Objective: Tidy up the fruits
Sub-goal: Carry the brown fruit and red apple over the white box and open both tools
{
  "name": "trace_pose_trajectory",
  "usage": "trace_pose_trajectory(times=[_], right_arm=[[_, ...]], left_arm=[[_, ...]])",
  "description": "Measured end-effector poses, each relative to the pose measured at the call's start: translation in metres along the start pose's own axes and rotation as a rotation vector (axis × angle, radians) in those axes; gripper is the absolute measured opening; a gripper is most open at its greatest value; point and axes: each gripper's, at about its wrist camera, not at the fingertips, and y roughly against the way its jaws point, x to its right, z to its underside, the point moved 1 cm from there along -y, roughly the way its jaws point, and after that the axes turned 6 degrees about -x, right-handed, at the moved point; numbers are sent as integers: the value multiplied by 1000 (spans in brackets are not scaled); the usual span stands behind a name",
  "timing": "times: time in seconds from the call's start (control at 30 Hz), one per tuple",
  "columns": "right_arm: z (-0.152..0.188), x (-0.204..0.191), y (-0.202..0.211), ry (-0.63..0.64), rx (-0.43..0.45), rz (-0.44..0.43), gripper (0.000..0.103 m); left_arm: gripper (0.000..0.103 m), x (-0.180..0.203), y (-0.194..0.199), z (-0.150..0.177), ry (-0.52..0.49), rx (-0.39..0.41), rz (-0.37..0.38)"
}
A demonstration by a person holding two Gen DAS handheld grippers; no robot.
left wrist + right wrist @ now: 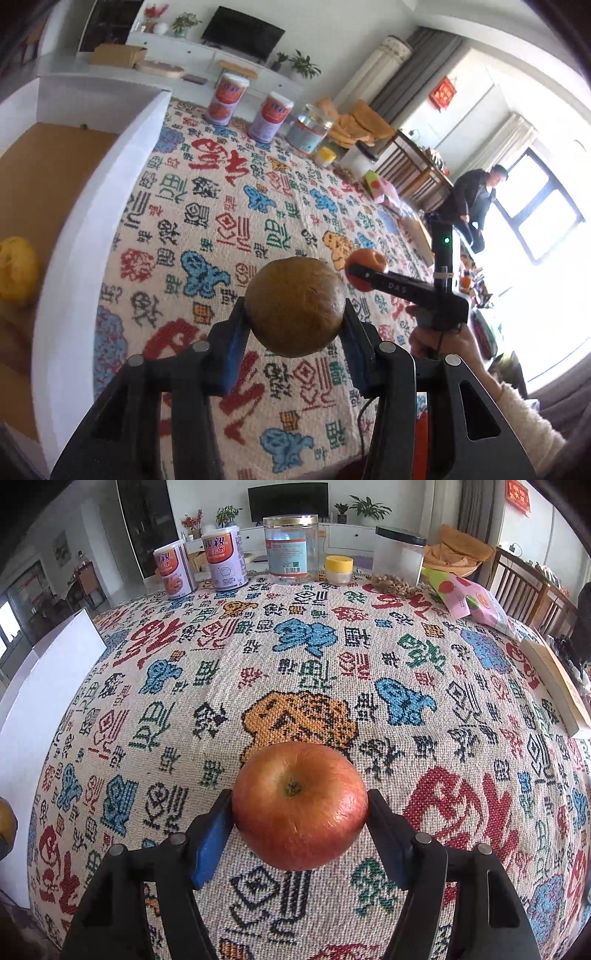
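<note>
My left gripper is shut on a round brown fruit and holds it above the patterned tablecloth. My right gripper is shut on a red apple over the same cloth. In the left wrist view the right gripper shows to the right with the apple between its fingers. A white-walled cardboard box lies to the left; a yellow fruit sits in it. The box wall also shows in the right wrist view.
At the table's far edge stand two cans, a clear jar, a small yellow-lidded jar, a container with nuts and a snack bag. A book lies at right. A person stands by the window.
</note>
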Motion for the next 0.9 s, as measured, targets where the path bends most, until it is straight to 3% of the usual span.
trace_pose_trajectory(times=[0.07, 0.17, 0.27, 0.33, 0.43, 0.53, 0.6, 0.7, 0.8, 0.83, 0.9], right_arm=[[-2, -30, 21, 15, 10, -119, 70], [-16, -105, 58, 113, 55, -274, 70], [-33, -195, 91, 262, 102, -399, 70], [-42, -254, 101, 362, 110, -458, 70], [-54, -335, 93, 509, 115, -442, 70], [-65, -394, 58, 555, 10, -430, 70], [-65, -423, 33, 588, -42, -386, 70], [-62, -451, -6, 595, -135, -303, 70], [-55, -466, -35, 588, -215, -276, 70], [-54, -467, -43, 587, -228, -271, 71], [-52, -465, -41, 566, -175, -284, 72]], left_arm=[[48, -15, 51, -11, 20, 68, -26], [49, -62, 105, -28, 94, 148, -133], [49, -123, 122, -41, 203, 168, -327], [48, -164, 114, -46, 271, 123, -421], [48, -213, 87, -47, 341, 11, -486], [49, -243, 61, -44, 393, -101, -484], [49, -255, 51, -43, 434, -158, -444], [50, -256, 41, -45, 418, -208, -451], [65, -257, 38, -46, 415, -217, -460], [71, -257, 37, -46, 417, -218, -467], [71, -250, 42, -49, 415, -183, -482]])
